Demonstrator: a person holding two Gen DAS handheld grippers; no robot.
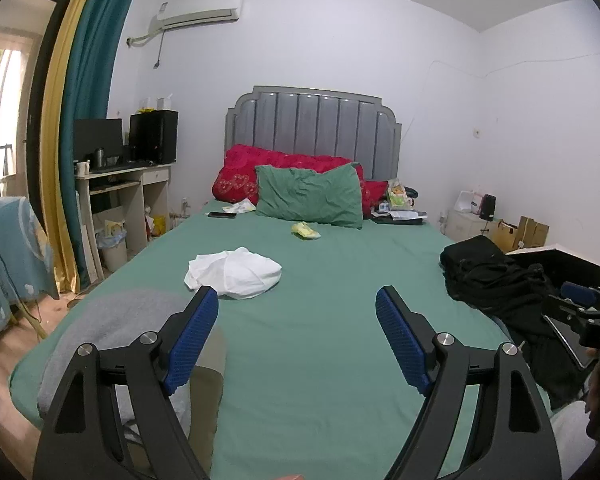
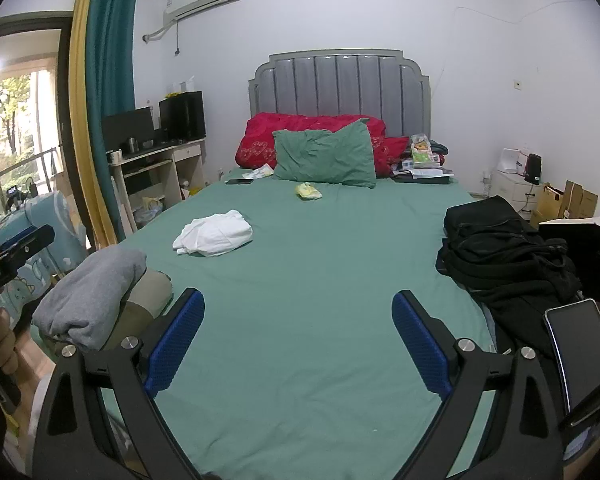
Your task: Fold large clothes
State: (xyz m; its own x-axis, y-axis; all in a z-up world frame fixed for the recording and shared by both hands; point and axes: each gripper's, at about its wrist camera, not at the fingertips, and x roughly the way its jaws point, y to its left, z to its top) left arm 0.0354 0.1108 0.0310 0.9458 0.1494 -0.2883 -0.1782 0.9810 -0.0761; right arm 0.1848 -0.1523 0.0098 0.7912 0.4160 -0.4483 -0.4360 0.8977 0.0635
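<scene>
Blue-padded fingers of the left claw [image 1: 296, 300] are standing wide apart over the bed [image 1: 320, 360], holding nothing; the right claw [image 2: 298, 304] is likewise spread and empty above the bare green sheet. Clothes are waiting at the edges: a gray garment [image 2: 92, 292] is lying bunched on the near left corner, a black pile [image 2: 496, 256] is slumping on the right side, and a white garment [image 2: 214, 234] is sitting crumpled mid-bed. Likely risks: a pinch may catch only one layer of the bunched gray cloth, or drag the sheet along with it. A phone [image 2: 580, 352] is resting against the black pile and could be knocked off. Farther back, a green pillow [image 2: 326, 154] and a small yellow item [image 2: 308, 192] are crowding the spreading space.
</scene>
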